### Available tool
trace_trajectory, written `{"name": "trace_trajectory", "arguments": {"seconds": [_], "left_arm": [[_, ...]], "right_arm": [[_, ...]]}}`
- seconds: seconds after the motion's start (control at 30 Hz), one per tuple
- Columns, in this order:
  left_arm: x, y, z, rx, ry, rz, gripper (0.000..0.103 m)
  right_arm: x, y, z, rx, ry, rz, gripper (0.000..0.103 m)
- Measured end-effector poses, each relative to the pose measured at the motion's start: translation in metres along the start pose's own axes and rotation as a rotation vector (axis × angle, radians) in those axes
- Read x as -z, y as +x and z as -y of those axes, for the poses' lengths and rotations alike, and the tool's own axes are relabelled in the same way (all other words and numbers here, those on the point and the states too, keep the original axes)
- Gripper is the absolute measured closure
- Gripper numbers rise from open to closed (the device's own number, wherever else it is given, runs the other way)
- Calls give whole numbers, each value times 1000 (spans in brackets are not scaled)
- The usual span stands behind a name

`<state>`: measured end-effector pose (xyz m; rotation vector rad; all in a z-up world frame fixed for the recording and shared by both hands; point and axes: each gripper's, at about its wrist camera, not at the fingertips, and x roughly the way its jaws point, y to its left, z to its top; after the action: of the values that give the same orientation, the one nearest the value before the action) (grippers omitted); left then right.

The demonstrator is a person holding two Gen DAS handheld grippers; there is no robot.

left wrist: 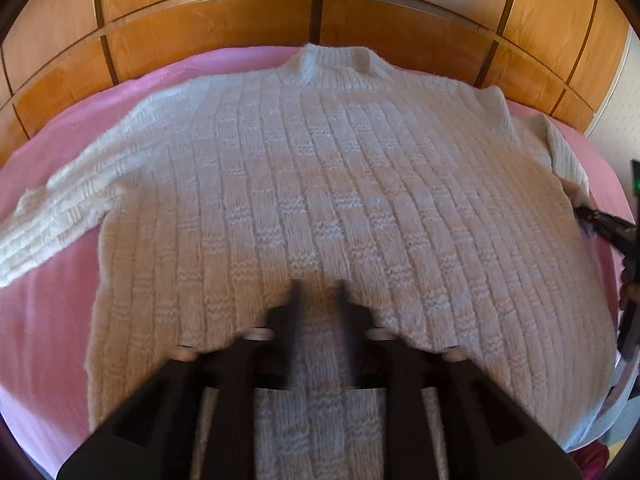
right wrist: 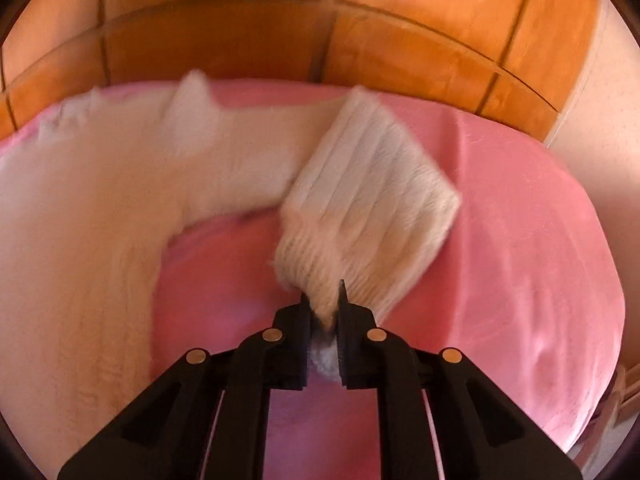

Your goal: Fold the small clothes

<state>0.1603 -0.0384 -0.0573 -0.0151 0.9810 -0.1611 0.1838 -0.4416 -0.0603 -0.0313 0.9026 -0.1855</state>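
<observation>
A white ribbed knit sweater lies spread flat, collar at the far side, on a pink bed cover. My left gripper hovers over the sweater's lower middle. Its fingers stand apart and only the flat knit shows in the gap. In the right wrist view my right gripper is shut on the ribbed cuff of the sweater's sleeve, which is lifted off the cover and bends back toward the body. The right gripper also shows at the right edge of the left wrist view, at the sleeve end.
Glossy wooden panels rise right behind the bed. The pink cover spreads out to the right of the sleeve and drops off at the bed's right edge. A pale wall stands beyond it.
</observation>
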Motion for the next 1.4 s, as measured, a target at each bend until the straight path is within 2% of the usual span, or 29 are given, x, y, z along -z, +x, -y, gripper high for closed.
{"name": "trace_trajectory", "arguments": {"seconds": [0.03, 0.07, 0.3, 0.47, 0.6, 0.63, 0.7, 0.77, 0.83, 0.9, 0.93, 1.0, 1.07, 1.1, 1.2, 1.27, 1.33, 1.4], "left_arm": [[-1, -1, 0, -2, -7, 8, 44], [-2, -1, 1, -7, -14, 18, 38], [-1, 4, 7, -17, 15, 14, 37], [-5, 4, 6, -10, 17, 7, 37], [-11, 8, 1, -26, 8, 3, 37], [-13, 9, 0, -28, -1, 2, 37], [-16, 11, -2, -30, -12, -2, 37], [-17, 12, -3, -38, -6, -5, 37], [-19, 14, -3, -47, 6, -6, 37], [-20, 14, -3, -54, 12, -5, 37], [-20, 13, -4, -54, 14, -3, 37], [-21, 12, -6, -62, 19, 4, 37], [-23, 9, -12, -81, 17, 21, 37], [-24, 7, -17, -87, 4, 29, 37], [-26, 1, -40, -100, -78, 31, 37], [-23, -5, -56, -105, -121, 36, 37], [-19, -10, -67, -134, -132, 43, 37], [-11, -17, -77, -142, -148, 48, 37]], "right_arm": [[-6, -19, 15, -28, 47, 41, 94], [-10, -31, 24, -33, 68, 70, 94], [-33, -138, 131, -84, 320, 279, 95], [-56, -161, 191, -1, 412, 344, 95], [-64, -129, 232, 118, 459, 272, 95], [-63, -108, 243, 173, 468, 226, 95], [-54, -66, 266, 230, 525, 113, 95], [-41, -33, 277, 235, 560, 35, 95], [-29, -7, 280, 202, 602, -20, 91], [-18, 1, 272, 195, 626, -26, 64], [-13, 0, 266, 181, 630, -22, 59], [-9, -7, 242, 122, 614, -11, 56], [-5, -16, 207, -29, 562, -5, 56], [-2, -21, 180, -139, 513, -16, 56], [6, -28, 108, -379, 389, -68, 56], [13, -28, 69, -501, 351, -103, 57], [16, -20, 37, -588, 331, -144, 58], [25, -15, 10, -635, 328, -191, 59]]}}
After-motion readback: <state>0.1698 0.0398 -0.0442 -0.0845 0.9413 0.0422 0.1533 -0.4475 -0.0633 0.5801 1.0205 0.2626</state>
